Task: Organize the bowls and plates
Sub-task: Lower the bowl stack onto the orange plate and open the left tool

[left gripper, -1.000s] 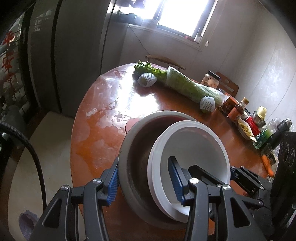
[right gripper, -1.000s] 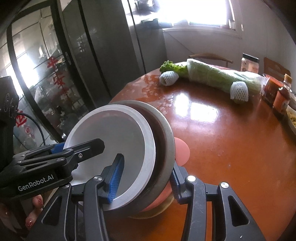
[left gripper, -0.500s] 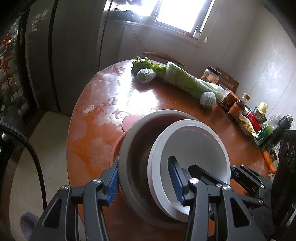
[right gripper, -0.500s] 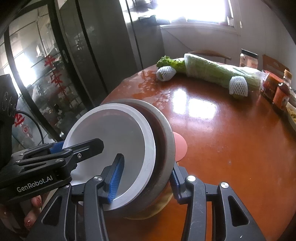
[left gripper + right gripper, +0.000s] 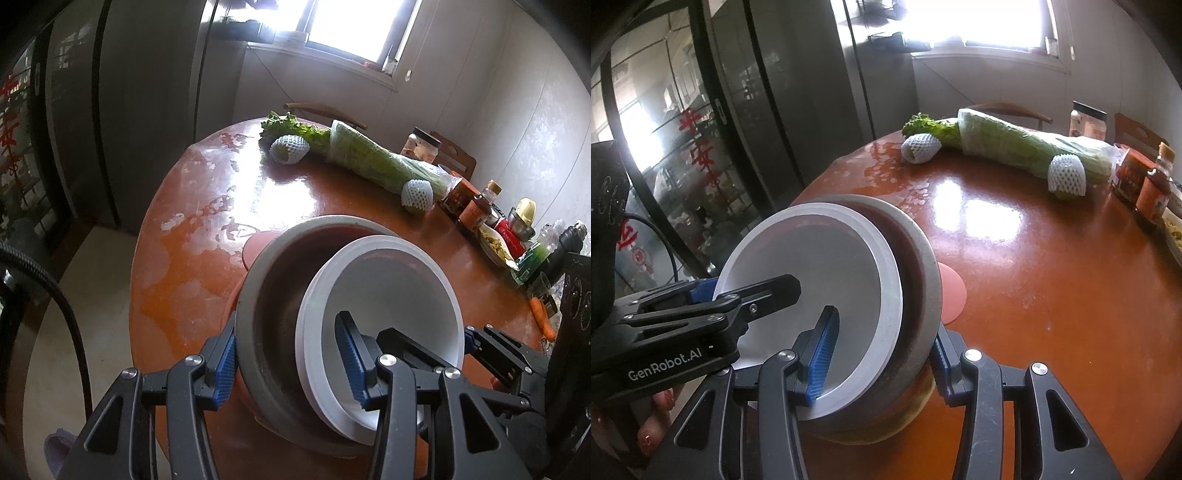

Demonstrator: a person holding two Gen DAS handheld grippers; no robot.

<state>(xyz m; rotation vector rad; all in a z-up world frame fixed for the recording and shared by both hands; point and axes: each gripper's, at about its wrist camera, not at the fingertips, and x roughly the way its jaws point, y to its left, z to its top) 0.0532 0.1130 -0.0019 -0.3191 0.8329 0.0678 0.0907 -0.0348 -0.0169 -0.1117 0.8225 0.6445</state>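
stack: white bowl (image 5: pixel 391 291) nested in grey bowl (image 5: pixel 280 280) | left gripper (image 5: pixel 288 358) and right gripper (image 5: pixel 882 354) each clamp the stacked rims | far: wrapped greens (image 5: pixel 380 162) on table (image 5: pixel 192 240)

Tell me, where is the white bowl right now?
The white bowl sits nested inside the bigger grey bowl at the near edge of the round wooden table, with the left gripper and right gripper clamping the stack's rims.

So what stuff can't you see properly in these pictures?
- Pink plate, left wrist view: mostly hidden under the grey bowl.
- Stack's bottom, right wrist view: covered by the white bowl and jaws.
- Bottle labels: too small.
- Window: washed out by glare.
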